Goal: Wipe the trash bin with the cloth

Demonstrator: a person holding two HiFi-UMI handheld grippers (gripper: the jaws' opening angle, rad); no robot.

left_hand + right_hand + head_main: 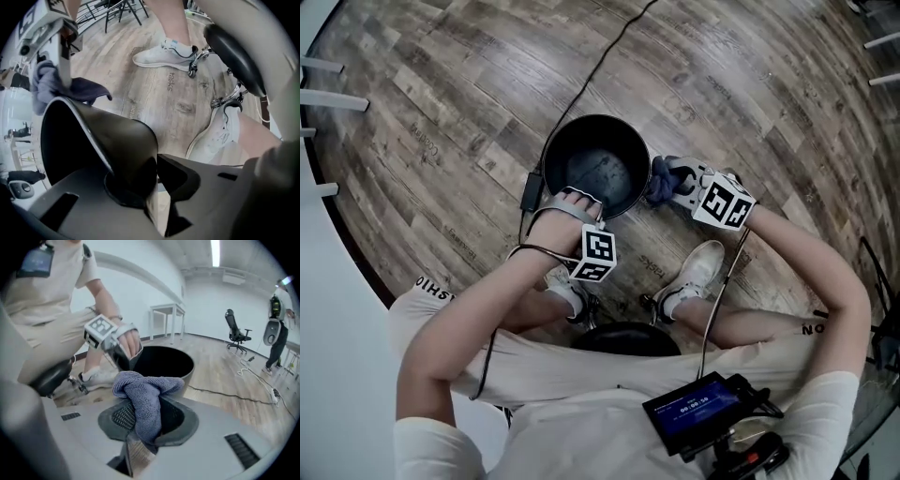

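The black trash bin (pixel 595 164) stands upright on the wooden floor in front of the seated person. My left gripper (pixel 578 199) points straight down over the bin's near rim. The rim (pixel 84 136) runs between its jaws, one finger inside and one outside, with a sliver of floor showing beside the outer finger (pixel 187 180). My right gripper (pixel 668 183) is shut on a bunched grey-blue cloth (pixel 659 183), which sits against the bin's right outer side. In the right gripper view the cloth (pixel 145 394) bulges from the jaws just short of the bin (pixel 178 363).
A black-seated stool on castors (pixel 623 339) and the person's white shoes (pixel 698 272) lie close behind the bin. A thin cable (pixel 600 66) runs across the floor to a small black device (pixel 530 190). A white table (pixel 167 319) and office chair (pixel 236 336) stand far off.
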